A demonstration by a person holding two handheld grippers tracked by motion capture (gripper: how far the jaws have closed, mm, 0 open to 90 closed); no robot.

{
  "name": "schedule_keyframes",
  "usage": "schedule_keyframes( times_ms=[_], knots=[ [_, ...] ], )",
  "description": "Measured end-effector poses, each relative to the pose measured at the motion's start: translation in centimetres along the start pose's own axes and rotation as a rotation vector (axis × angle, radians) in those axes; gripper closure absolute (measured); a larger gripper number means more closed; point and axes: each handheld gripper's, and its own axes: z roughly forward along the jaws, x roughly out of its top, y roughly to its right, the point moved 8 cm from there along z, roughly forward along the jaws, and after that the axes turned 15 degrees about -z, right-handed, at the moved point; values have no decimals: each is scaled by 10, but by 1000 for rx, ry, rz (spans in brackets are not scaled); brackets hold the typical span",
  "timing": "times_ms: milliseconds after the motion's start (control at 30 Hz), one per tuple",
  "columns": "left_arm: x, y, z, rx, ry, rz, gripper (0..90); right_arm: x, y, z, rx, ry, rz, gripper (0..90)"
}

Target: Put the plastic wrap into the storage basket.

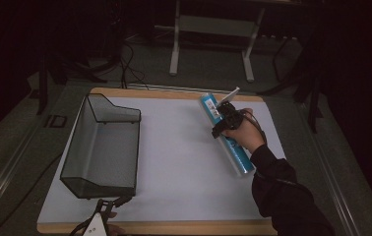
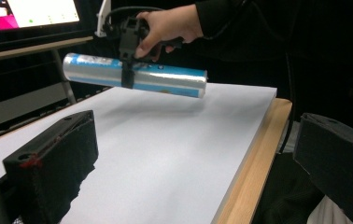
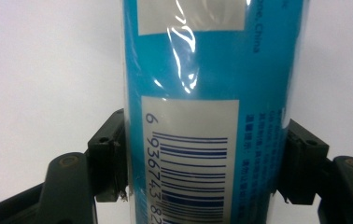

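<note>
A long blue roll wrapped in clear film (image 1: pixel 236 156) hangs level a little above the white table top (image 1: pixel 179 162) at the right. My right gripper (image 1: pixel 222 120) is shut across it near its far end. In the right gripper view both pads (image 3: pixel 111 158) press the sides of the roll (image 3: pixel 202 70) by its barcode label. The left gripper view shows the roll (image 2: pixel 165 79) lifted off the surface, with the right gripper (image 2: pixel 127 70) clamped around it from above. My left gripper (image 1: pixel 106 205) rests at the table's near left edge, and its jaws stand wide apart with nothing between them (image 2: pixel 193 158).
A black wire mesh basket (image 1: pixel 103 142) stands on the left half of the table. A wooden rim (image 2: pixel 249 172) borders the table top. Beyond the far edge are metal stand legs (image 1: pixel 175 54) and cables on the floor. A lit monitor (image 2: pixel 39 11) sits behind.
</note>
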Motion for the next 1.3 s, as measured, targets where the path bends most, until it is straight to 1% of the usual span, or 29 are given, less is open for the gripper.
schedule_keyframes(
  times_ms=[33,67,133,167,233,433,500,533,567,600,633,667,700,800,833,933,1033,1167,1200,1300],
  knots=[
    [0,0,0,-1,1,0,8,2,-2,-3,6,2,0,318],
    [0,0,0,0,1,0,7,5,-3,-6,6,17,0,318],
    [0,0,0,0,1,0,8,6,-5,-8,4,22,2,318],
    [0,0,0,-1,0,0,7,11,-9,-14,10,40,-7,318],
    [0,0,0,-1,-1,0,7,16,-13,-18,16,63,-8,318],
    [0,0,-1,-3,2,-1,7,27,-25,-27,54,114,-7,318],
    [0,0,-1,-3,2,-1,7,30,-27,-28,55,123,-6,317],
    [0,0,-1,-3,1,-2,7,32,-28,-30,47,129,-3,318],
    [0,0,0,-2,1,-2,7,34,-30,-31,25,134,-14,318],
    [0,0,0,-1,1,-2,8,36,-31,-33,-6,147,-34,318],
    [0,0,0,-2,1,-3,7,39,-33,-34,-20,153,-44,318],
    [0,0,0,-3,1,-5,8,40,-35,-35,-17,154,-41,318],
    [0,0,0,-2,1,-5,7,43,-37,-36,-12,168,-35,318],
    [0,0,0,-2,2,-6,7,49,-44,-40,-3,186,-45,318],
    [0,0,0,-3,2,-6,8,51,-48,-41,16,191,-38,318],
    [0,0,0,-3,2,-6,8,58,-57,-44,53,218,-35,318],
    [0,1,0,-4,2,-6,8,66,-69,-47,72,233,-46,318],
    [0,0,-1,-6,4,-6,7,77,-83,-49,107,259,-45,318],
    [0,1,-1,-6,5,-5,7,81,-86,-50,110,271,-44,318],
    [0,1,-1,-7,6,-6,8,91,-98,-52,113,291,-63,318]
  ],
)
